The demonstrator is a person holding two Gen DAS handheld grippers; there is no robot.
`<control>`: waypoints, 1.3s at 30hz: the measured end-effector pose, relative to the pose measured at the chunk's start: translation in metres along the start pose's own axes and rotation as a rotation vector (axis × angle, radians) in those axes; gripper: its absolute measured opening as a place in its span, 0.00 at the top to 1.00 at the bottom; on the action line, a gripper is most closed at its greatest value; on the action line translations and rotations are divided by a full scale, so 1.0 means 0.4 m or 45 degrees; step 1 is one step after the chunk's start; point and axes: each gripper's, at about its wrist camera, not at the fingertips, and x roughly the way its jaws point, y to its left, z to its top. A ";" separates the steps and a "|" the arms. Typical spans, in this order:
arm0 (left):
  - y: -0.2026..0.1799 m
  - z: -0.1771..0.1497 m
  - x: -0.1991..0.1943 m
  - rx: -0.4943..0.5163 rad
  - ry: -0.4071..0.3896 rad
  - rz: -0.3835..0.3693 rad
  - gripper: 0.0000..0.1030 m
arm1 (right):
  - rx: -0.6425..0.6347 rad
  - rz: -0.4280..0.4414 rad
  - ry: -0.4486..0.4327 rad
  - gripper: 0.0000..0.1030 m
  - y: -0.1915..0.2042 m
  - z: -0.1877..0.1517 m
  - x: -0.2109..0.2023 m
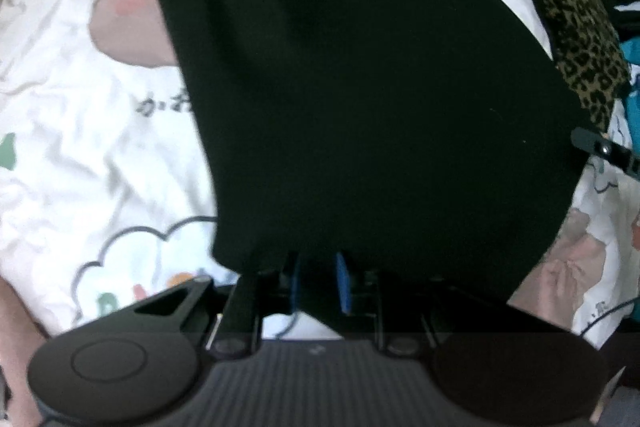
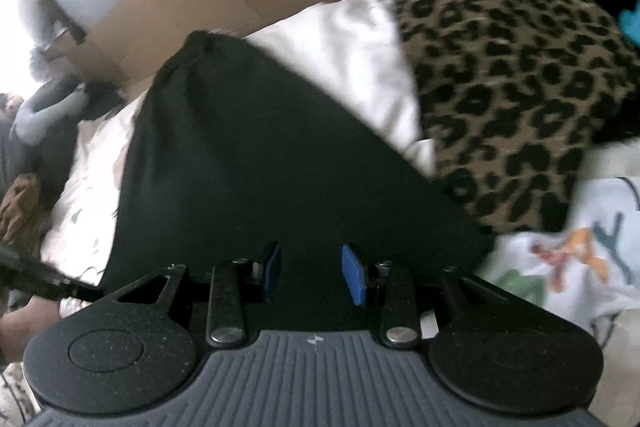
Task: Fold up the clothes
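Our left tool (image 1: pixel 318 281) grips the black garment's (image 1: pixel 360 87) near edge; our right tool (image 2: pixel 314 273) hangs released over it. Grab the right corner, then fold evenly across the bed (image 1: pixel 80 147).

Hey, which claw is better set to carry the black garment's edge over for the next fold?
Probably left. The left claw already pinches the black fabric garment between its blue pads. The right claw looks open over the cloth, not gripping it.
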 end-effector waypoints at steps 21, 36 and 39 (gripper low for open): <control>0.018 -0.228 0.024 -0.594 0.019 -0.261 0.77 | -0.007 -0.204 -0.009 0.63 -0.077 -0.012 0.023; 0.011 -0.336 0.107 -0.844 -0.010 -0.552 0.66 | 0.000 -0.227 0.005 0.77 -0.094 -0.009 0.035; 0.012 -0.351 0.088 -0.877 -0.042 -0.588 0.61 | -0.001 -0.223 0.005 0.77 -0.096 -0.009 0.035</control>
